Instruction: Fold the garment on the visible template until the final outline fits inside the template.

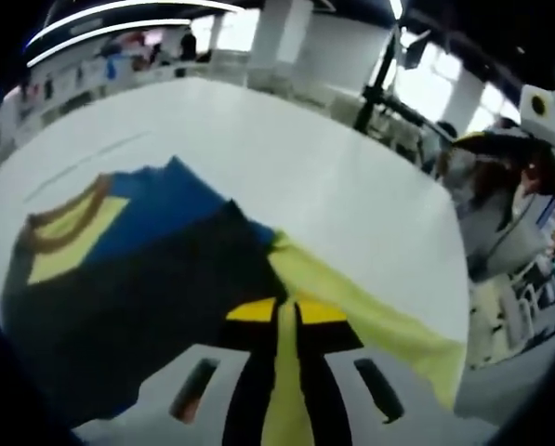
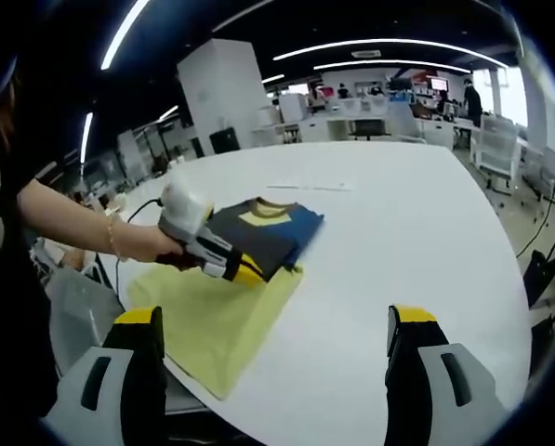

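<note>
Garment (image 2: 263, 232), dark navy with a blue panel and a yellow patch inside its brown-trimmed collar, lies folded into a compact block on the white worktop (image 2: 398, 223). Its near part rests on the yellow template (image 2: 217, 321), a flat sheet spread toward the worktop's near edge; its collar end reaches past the template onto bare worktop. In the right gripper view the garment's long axis runs from the template's far edge away toward the middle of the worktop, with the collar at the far end.

Left tongs (image 2: 243, 269), held by a person's hand (image 2: 151, 246), sit at the garment's near edge where it meets the template. In the left gripper view the left tongs (image 1: 285, 321) are closed together, their yellow-tipped jaws pinching a strip of yellow material between them; this looks like the template's edge. From there the garment (image 1: 147, 279) spreads to the left of the template (image 1: 370, 316), collar up and to the left, on the worktop (image 1: 286, 158).

Right tongs (image 2: 275, 321) stand wide apart with nothing between them, hovering on the near side of the template; their yellow tips frame the template's near corner and bare worktop.

No container is in use.
</note>
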The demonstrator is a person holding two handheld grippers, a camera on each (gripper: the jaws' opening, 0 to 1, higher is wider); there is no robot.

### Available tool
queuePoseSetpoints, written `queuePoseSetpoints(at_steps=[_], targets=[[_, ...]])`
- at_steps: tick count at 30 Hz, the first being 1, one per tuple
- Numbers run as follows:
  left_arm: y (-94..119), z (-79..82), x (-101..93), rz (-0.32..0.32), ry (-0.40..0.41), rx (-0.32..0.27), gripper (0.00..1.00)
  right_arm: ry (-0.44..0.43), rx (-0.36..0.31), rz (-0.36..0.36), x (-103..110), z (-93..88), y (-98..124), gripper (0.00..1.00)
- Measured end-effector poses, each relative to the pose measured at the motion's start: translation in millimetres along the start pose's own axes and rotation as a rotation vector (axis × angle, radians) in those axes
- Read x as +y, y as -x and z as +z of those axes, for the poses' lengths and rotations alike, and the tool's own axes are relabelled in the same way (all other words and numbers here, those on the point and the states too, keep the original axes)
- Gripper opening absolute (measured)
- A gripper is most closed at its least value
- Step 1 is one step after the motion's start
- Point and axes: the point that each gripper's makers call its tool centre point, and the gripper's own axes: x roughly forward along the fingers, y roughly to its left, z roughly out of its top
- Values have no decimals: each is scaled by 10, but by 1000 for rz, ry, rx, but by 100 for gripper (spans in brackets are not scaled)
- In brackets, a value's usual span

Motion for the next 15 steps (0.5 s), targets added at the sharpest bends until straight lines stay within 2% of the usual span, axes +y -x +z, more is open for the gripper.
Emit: queuePoseSetpoints(at_steps=[6,15], targets=[[133,49,17,4,-11,-8,9,7,-17,1,63,58,28,100],[449,9,65,29,-20,-15,18,28,-43,12,234,149,64,100]])
